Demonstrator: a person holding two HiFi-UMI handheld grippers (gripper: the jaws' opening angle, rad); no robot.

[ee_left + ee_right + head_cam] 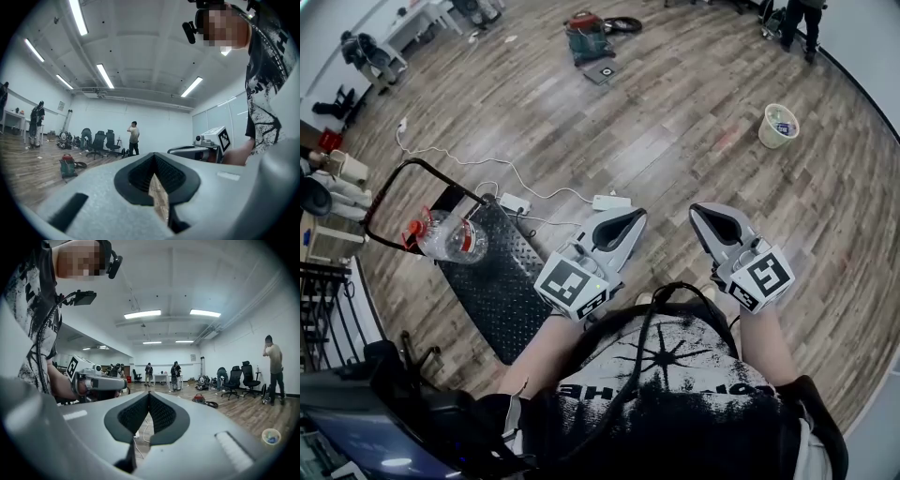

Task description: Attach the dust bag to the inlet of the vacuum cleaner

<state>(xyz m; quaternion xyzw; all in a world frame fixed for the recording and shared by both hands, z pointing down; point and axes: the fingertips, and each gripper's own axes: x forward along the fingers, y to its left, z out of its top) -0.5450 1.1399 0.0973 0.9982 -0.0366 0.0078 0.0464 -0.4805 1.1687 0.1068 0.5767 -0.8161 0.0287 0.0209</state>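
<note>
Claws and floor, seen from the head camera. Left claw (630, 221) and right claw (705, 214) are held level in front of the person's chest, side by side with a gap between them. Each has its jaws together and grips nothing, as each gripper's own view confirms. Vacuum (586, 36) — red and dark green — stands on the wood floor (694, 122), well apart from both claws, with a black hose (622, 25) coiled just beside it. A flat grey square (602, 71) lies on the floor near the vacuum; whether it is the dust bag cannot be told. Near the person's left, a trolley (492, 281) with a black tread plate carries a clear bottle (450, 236) lying on its side. A white cable (459, 157) and an adapter (611, 202) lie on the floor just past the trolley. A pale bucket (778, 125) stands to the right. In the left gripper view, a bystander (134, 138) stands beside office chairs (98, 140) at the far wall.
</note>
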